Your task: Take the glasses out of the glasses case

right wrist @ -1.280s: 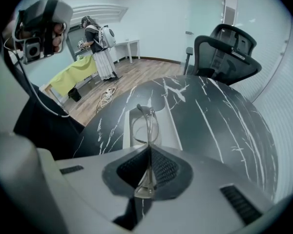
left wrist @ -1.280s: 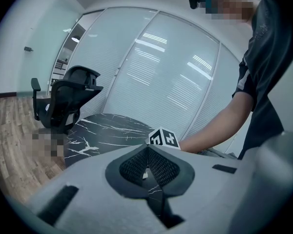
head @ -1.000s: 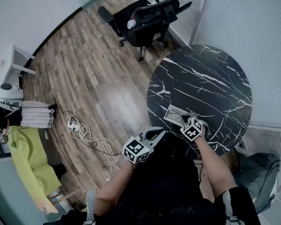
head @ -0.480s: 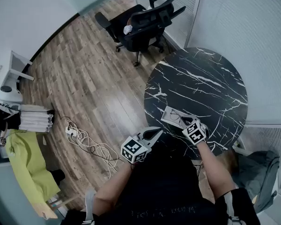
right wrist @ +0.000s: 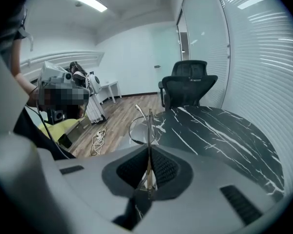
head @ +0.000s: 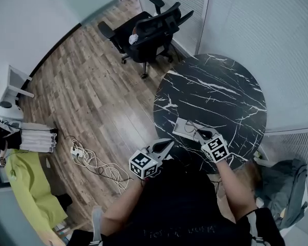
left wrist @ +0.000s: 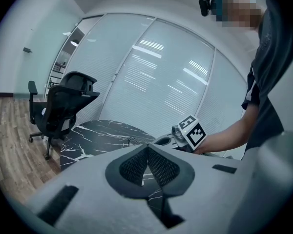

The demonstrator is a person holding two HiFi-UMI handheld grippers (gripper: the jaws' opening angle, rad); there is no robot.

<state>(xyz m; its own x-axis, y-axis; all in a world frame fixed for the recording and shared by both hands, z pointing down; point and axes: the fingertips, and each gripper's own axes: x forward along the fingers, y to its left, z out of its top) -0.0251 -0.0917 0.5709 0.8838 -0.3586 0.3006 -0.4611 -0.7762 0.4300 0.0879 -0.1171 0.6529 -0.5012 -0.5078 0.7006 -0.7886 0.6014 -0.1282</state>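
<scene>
An open grey glasses case lies near the front edge of the round black marble table. Just right of it, my right gripper is shut on thin wire-framed glasses. In the right gripper view the glasses stick up from between the closed pads, one lens ring over the table's edge. My left gripper hovers off the table's near-left rim; it is shut with nothing in it. The left gripper view shows the right gripper's marker cube over the table.
A black office chair stands on the wood floor beyond the table's left side. A power strip with tangled white cable lies on the floor to the left, near a yellow-green cloth. Blinds line the wall behind the table.
The right gripper has drawn back a little from the case toward the table's near edge, carrying the glasses. The left gripper stays shut beside the table.
</scene>
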